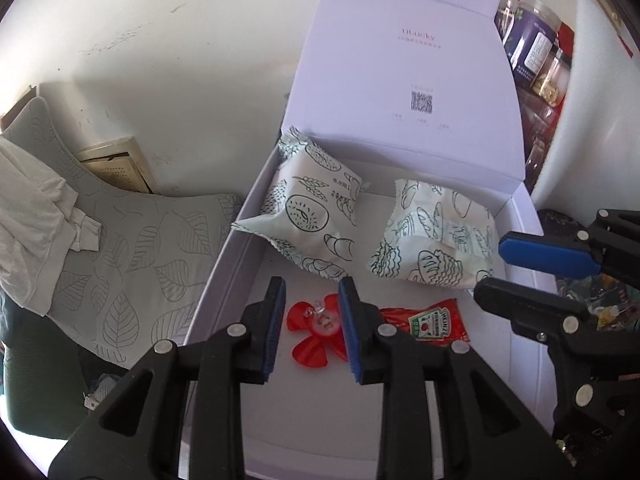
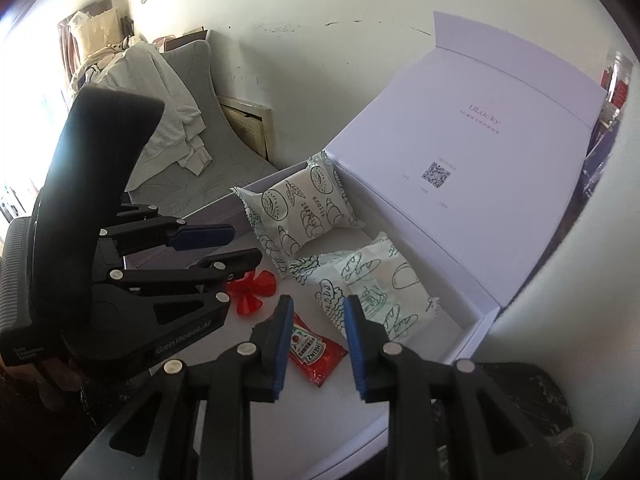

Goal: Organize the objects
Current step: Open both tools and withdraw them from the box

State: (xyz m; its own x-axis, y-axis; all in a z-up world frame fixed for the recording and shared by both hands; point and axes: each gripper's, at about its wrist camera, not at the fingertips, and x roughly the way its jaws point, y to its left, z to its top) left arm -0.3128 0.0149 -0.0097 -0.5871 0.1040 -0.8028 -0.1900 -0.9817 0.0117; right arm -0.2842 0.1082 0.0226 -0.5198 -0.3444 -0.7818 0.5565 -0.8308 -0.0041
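Note:
An open white box [image 1: 224, 264] [image 2: 472, 344] with a raised lid [image 1: 408, 80] [image 2: 480, 152] holds two white snack packets printed with bread drawings [image 1: 312, 208] [image 1: 436, 240] [image 2: 304, 204] [image 2: 372, 284], a red Heinz ketchup sachet [image 1: 430, 320] [image 2: 314, 350] and a red flower-shaped plastic toy [image 1: 316, 334] [image 2: 252, 290]. My left gripper [image 1: 312, 328] [image 2: 240, 244] is open, its jaws straddling the toy just above it. My right gripper [image 2: 316, 340] [image 1: 488, 268] is open and empty, over the sachet and near the right packet.
A grey leaf-patterned cushion [image 1: 132, 248] [image 2: 208, 160] with a white cloth [image 1: 32, 216] [image 2: 160, 100] lies left of the box. Jars [image 1: 532, 48] stand behind the lid at right. A white wall [image 1: 180, 40] is behind. A dark surface [image 2: 528, 396] lies beside the box's right edge.

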